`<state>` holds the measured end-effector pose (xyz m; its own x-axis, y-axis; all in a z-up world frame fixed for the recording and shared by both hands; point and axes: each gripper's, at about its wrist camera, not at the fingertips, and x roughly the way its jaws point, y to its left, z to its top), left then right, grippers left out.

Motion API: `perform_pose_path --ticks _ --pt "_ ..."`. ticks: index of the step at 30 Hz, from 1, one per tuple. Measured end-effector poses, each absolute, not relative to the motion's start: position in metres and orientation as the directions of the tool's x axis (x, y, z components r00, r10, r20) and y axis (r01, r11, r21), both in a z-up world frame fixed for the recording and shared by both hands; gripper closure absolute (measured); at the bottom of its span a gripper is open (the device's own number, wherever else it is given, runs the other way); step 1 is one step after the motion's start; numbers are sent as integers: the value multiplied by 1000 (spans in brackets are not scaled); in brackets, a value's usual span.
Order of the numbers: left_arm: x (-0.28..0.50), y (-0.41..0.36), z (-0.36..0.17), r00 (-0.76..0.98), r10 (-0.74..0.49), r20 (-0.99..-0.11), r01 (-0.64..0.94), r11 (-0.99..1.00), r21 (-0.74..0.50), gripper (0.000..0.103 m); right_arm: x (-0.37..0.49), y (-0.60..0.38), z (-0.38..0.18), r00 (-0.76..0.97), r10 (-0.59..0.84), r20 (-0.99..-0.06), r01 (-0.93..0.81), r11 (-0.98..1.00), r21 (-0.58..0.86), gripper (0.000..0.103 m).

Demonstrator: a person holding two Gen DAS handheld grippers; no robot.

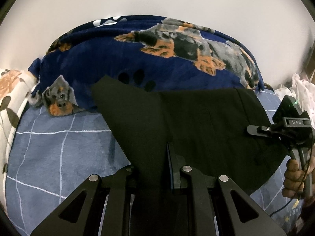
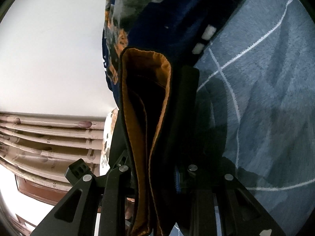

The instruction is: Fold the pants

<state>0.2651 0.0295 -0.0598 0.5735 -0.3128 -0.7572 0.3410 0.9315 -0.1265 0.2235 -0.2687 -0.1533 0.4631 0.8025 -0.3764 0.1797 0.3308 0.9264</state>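
Black pants (image 1: pixel 196 118) hang spread between both grippers above the blue checked bed sheet (image 1: pixel 59 147). My left gripper (image 1: pixel 155 157) is shut on the near edge of the cloth, which drapes over its left finger and hides it. At the right, a hand (image 1: pixel 295 177) holds my right gripper (image 1: pixel 251 128), pinched on the pants' other edge. In the right wrist view the right gripper (image 2: pixel 153 98) is shut on a thick fold of the pants (image 2: pixel 145 118) that shows a brown inner lining. Its right finger (image 2: pixel 189 98) presses against the fold.
A navy blanket with a dog print (image 1: pixel 157 55) lies bunched along the back of the bed, against a white wall. A floral pillow (image 1: pixel 9 90) sits at the left and a white cloth (image 1: pixel 303 90) at the right. Beige pleated curtains (image 2: pixel 49 137) hang beyond the bed.
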Motion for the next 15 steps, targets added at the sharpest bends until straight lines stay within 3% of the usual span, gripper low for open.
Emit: perform_pose_path --ticks 15 --pt "271 37 -76 579 -294 -761 316 941 -123 85 228 -271 -163 459 787 -412 182 371 911 80"
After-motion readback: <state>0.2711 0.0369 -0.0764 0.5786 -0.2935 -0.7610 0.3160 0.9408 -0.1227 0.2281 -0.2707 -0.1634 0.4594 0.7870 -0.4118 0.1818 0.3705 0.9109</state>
